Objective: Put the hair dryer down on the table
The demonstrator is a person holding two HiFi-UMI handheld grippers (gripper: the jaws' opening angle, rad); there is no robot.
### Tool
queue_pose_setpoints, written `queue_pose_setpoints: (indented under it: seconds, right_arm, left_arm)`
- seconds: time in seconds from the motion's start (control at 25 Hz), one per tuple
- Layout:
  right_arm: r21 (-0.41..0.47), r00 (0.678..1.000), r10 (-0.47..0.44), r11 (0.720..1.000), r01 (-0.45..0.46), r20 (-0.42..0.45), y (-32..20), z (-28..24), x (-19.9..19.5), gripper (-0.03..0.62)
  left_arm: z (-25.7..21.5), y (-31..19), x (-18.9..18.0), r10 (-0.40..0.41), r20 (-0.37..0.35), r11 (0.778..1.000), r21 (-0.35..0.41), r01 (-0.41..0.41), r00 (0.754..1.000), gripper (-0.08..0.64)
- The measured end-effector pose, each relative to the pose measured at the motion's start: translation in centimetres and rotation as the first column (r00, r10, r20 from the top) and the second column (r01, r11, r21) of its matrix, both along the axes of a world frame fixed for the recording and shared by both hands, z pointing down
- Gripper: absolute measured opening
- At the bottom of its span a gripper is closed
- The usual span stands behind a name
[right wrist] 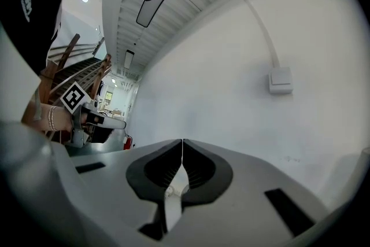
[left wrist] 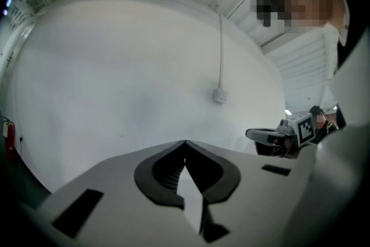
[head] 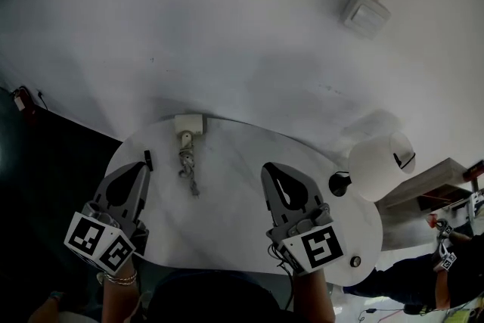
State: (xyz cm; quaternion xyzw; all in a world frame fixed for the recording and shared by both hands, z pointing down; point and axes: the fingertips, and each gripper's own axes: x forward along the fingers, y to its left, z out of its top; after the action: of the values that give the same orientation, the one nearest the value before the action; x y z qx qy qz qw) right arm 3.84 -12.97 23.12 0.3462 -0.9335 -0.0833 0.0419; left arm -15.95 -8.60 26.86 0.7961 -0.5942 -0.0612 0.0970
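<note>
My left gripper [head: 141, 166] is over the near left of the round white table [head: 234, 223], shut and with nothing in it. Over the near middle, my right gripper [head: 271, 166] is shut and empty as well. Both point level at the white wall. The left gripper view shows the left gripper [left wrist: 185, 143] with its tips together. The right gripper [right wrist: 182, 142] looks the same in its own view. A white rounded body [head: 376, 165] with a black part [head: 338, 184] stands at the table's right edge. I cannot tell whether it is the hair dryer.
A white plug box [head: 189, 123] sits at the table's back edge, and a pale cord [head: 189, 172] trails from it onto the top. A wall box [head: 365, 12] with a conduit is up on the wall. A person's gripper [head: 445, 247] shows at far right.
</note>
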Motion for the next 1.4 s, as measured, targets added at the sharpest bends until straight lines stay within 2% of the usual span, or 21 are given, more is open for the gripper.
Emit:
queue_pose_setpoints:
  seconds: [0.24, 0.64, 1.0, 1.4]
  right_arm:
    - [-0.003, 1.0, 0.009, 1.0, -0.009, 0.005, -0.8, -0.4, 0.5, 0.018]
    - [0.006, 1.0, 0.009, 1.0, -0.009, -0.001, -1.8, -0.9, 0.4, 0.017]
    - [-0.044, 1.0, -0.003, 0.999, 0.004, 0.028, -1.4, -0.1, -0.5, 0.017]
    - [-0.043, 1.0, 0.024, 0.999, -0.023, 0.011, -1.4, 0.1, -0.5, 0.017]
  left_arm:
    - [-0.3, -0.3, -1.1, -0.008, 0.003, 1.0, -0.011, 0.009, 1.0, 0.017]
    - [-0.3, -0.4, -2.9, 0.014, 0.063, 0.999, -0.036, -0.012, 0.998, 0.017]
    - [0.3, -0.5, -2.7, 0.029, 0.039, 0.998, -0.05, -0.027, 0.999, 0.017]
    - [-0.6, -0.7, -3.3, 0.012, 0.043, 1.0, -0.011, -0.012, 0.999, 0.017]
